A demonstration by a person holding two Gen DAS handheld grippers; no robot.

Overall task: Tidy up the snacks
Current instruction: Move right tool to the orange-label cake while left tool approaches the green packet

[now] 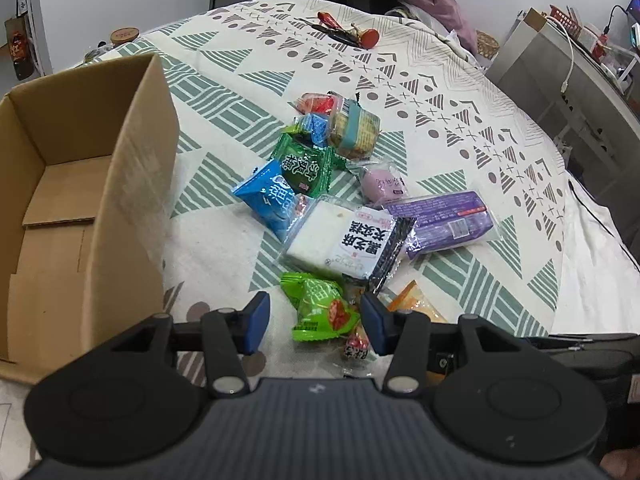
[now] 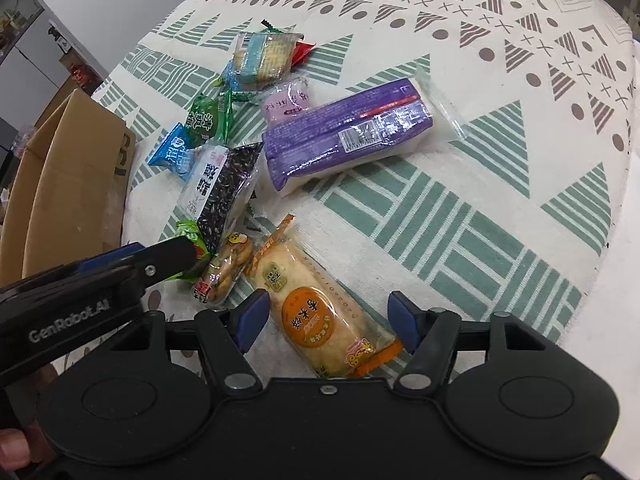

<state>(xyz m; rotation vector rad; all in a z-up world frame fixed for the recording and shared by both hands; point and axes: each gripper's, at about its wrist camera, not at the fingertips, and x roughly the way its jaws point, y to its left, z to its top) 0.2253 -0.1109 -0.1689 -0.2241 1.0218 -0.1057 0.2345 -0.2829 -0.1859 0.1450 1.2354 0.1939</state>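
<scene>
Several snack packs lie in a pile on the patterned tablecloth. My left gripper is open, its fingers on either side of a bright green snack pack. It also shows in the right wrist view, with the left gripper's finger over it. My right gripper is open around an orange rice cracker pack. Beyond lie a black sesame cake pack, a purple pack, a blue pack and a dark green pack.
An open, empty cardboard box stands on the left of the table, also seen in the right wrist view. A small cookie pack lies between the grippers. Scissors and red items lie at the table's far side. A white shelf stands to the right.
</scene>
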